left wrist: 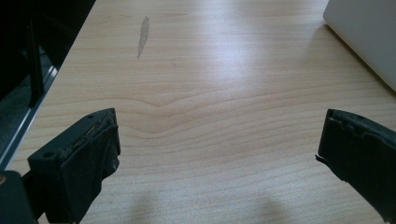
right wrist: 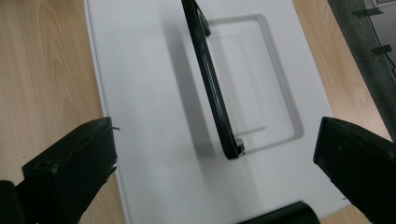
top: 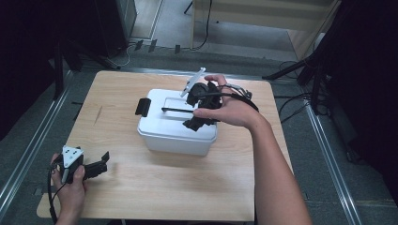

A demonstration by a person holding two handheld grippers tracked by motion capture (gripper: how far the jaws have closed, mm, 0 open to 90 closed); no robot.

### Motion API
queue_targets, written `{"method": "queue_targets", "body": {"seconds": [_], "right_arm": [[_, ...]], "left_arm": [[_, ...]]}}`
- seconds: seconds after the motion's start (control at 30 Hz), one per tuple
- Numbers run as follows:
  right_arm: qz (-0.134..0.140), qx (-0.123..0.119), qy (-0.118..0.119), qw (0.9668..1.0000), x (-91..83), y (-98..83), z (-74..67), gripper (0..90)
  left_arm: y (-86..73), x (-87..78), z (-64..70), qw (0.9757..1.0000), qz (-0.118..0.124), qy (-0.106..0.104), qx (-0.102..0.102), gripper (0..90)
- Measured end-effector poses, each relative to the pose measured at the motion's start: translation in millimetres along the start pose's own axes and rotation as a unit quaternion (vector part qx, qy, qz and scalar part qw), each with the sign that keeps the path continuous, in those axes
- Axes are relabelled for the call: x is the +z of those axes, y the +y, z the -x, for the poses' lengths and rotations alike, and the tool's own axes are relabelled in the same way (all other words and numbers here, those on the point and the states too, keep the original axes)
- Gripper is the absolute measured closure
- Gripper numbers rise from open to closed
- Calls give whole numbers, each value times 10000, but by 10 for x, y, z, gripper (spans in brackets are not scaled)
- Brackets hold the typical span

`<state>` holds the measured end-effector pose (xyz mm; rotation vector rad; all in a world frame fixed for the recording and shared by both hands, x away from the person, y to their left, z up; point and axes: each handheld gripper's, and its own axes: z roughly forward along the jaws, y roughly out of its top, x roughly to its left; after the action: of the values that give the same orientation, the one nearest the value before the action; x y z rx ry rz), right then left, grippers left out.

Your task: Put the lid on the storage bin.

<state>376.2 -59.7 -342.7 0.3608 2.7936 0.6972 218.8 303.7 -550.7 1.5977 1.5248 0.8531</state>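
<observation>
1 white box (top: 173, 133), 1 blk handle (top: 177, 110), 2 hand-held grippers, 1 table (top: 187, 187)

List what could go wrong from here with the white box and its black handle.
1. The black handle stands raised between the open jaws of the right gripper, ungripped; it may drop flat onto the lid.
2. A sideways move of that gripper could knock the handle and shift the white box.
3. The left gripper rests open, apart from the box, so nothing steadies the box.
</observation>
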Motion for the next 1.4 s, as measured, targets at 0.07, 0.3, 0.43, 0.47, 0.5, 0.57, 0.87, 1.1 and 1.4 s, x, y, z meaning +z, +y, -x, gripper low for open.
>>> {"method": "queue_targets", "body": {"seconds": [0.07,0.3,0.43,0.47,0.5,0.57,0.87,1.1,1.4], "right_arm": [[10,49,-45,10000,-25,-86,-10,0],[141,139,-247,9995,-112,-287,-12,0],[234,313,-346,9986,-167,-426,-10,0],[243,378,-362,9983,-176,-497,-16,0],[243,378,-362,9983,-176,-497,-16,0],[227,471,-487,9974,-165,-617,-30,0],[281,796,-608,9946,-202,-940,-32,0],[279,813,-576,9946,-238,-1164,-96,0],[149,1011,-623,9928,-161,-1549,-148,0]], "left_arm": [[0,-1,-1,10000,-4,2,-8,0],[2,4,-5,10000,-4,-4,-18,0],[2,5,-7,10000,5,-4,-23,0],[0,4,-6,10000,8,-5,-25,0],[0,4,-6,10000,8,-5,-25,0],[-1,-1,-5,10000,-2,-17,-21,0],[-1,0,1,10000,-9,3,13,0],[-3,-4,4,10000,-9,9,28,0],[-3,-2,10,10000,-18,17,56,0]]}}
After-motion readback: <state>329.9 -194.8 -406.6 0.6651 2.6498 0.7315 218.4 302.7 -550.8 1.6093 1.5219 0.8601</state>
